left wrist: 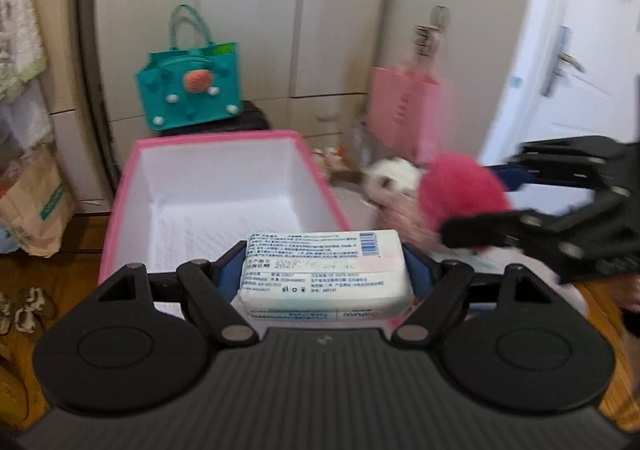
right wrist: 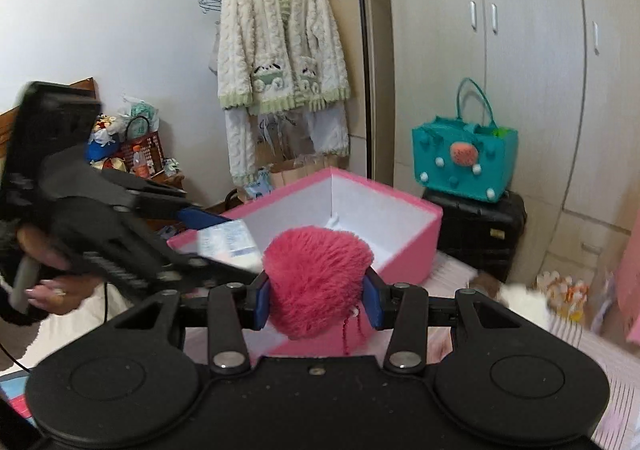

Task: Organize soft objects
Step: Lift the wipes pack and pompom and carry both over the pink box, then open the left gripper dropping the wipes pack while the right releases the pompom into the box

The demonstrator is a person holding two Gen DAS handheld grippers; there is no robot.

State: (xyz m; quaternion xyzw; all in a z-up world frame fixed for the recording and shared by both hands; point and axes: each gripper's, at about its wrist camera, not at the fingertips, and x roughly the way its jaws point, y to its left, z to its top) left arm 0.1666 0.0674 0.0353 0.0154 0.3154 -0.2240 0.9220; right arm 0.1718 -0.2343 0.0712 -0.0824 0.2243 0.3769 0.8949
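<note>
My left gripper [left wrist: 326, 270] is shut on a white tissue pack [left wrist: 326, 274] with printed text, held over the near edge of the pink box [left wrist: 120, 194] with a white inside. My right gripper [right wrist: 318, 292] is shut on a fluffy pink pompom [right wrist: 316, 282], held just before the same pink box [right wrist: 400, 262]. In the left wrist view the right gripper [left wrist: 476, 206] comes in from the right with the pompom [left wrist: 460, 190]. In the right wrist view the left gripper [right wrist: 224, 242] shows at left with the tissue pack [right wrist: 228, 242] over the box.
A teal felt bag [left wrist: 188, 90] stands on a black case [right wrist: 476, 234] behind the box. A white plush toy [left wrist: 390, 178] lies right of the box, with a pink bag [left wrist: 404, 118] behind it. A paper bag [left wrist: 36, 206] sits left. A cardigan [right wrist: 280, 46] hangs by the wardrobe.
</note>
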